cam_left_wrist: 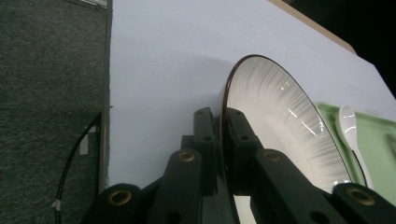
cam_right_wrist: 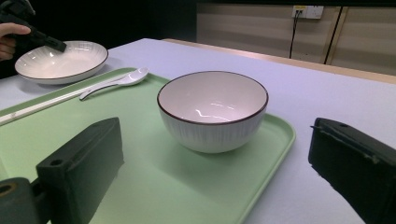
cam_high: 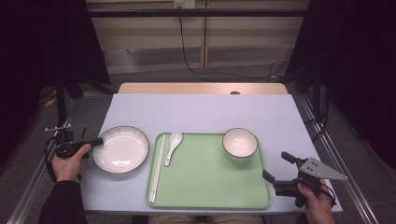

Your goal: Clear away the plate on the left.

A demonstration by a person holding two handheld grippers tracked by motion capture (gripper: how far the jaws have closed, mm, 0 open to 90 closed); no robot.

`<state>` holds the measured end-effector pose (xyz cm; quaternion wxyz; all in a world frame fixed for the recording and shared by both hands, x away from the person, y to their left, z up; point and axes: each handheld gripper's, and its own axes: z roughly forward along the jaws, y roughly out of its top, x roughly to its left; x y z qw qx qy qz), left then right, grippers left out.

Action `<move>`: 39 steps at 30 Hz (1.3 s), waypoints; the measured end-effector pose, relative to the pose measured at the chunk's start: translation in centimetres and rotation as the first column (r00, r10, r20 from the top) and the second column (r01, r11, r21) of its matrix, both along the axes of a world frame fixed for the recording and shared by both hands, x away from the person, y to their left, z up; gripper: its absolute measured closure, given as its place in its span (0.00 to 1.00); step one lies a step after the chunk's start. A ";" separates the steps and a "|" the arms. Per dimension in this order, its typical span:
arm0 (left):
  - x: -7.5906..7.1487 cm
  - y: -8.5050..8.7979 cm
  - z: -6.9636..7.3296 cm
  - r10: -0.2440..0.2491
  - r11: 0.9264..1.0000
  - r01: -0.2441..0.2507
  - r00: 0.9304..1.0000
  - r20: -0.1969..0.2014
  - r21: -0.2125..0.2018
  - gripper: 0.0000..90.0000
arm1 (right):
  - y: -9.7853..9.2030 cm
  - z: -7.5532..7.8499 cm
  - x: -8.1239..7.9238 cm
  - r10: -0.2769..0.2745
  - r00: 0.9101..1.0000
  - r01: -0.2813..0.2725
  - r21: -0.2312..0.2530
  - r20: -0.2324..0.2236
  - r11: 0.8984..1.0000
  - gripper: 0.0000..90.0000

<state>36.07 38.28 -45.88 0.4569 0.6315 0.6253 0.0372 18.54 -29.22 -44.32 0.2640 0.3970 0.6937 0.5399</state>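
A white shallow plate (cam_high: 120, 149) with a dark rim lies on the pale table left of the green tray (cam_high: 210, 182). My left gripper (cam_high: 98, 141) is shut on the plate's left rim. In the left gripper view its jaws (cam_left_wrist: 218, 114) pinch the rim of the plate (cam_left_wrist: 280, 112) between them. A white bowl (cam_high: 239, 143) stands at the tray's far right corner. My right gripper (cam_high: 274, 164) is open, just off the tray's right edge. In the right gripper view the bowl (cam_right_wrist: 212, 109) sits ahead of the wide-apart jaws (cam_right_wrist: 215, 140), untouched.
On the tray's left side lie a white spoon (cam_high: 173, 144) and a pair of chopsticks (cam_high: 157, 168), lengthwise. A wooden strip (cam_high: 201, 88) borders the table's far edge. Metal rails run along both sides of the table, and cables lie on the floor behind.
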 end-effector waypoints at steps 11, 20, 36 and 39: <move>-0.2 -1.6 1.5 -0.028 1.000 0.028 0.999 0.023 0.006 0.94 | 0.0 0.0 0.0 0.002 1.000 -0.002 0.009 0.002 1.000 0.03; -0.8 -1.9 2.9 -0.020 0.999 0.023 0.998 0.059 -0.048 0.93 | 0.1 0.1 -0.1 -0.004 1.000 0.004 0.015 -0.003 1.000 0.03; -1.6 -5.5 5.2 -0.125 0.990 0.131 0.986 0.106 -0.050 0.93 | 0.2 0.1 -0.1 -0.004 1.000 0.004 0.011 0.005 1.000 0.03; -1.5 -6.0 5.2 -0.135 0.989 0.140 0.986 0.100 -0.051 0.93 | 0.2 0.1 -0.1 -0.004 1.000 0.004 0.011 0.004 1.000 0.03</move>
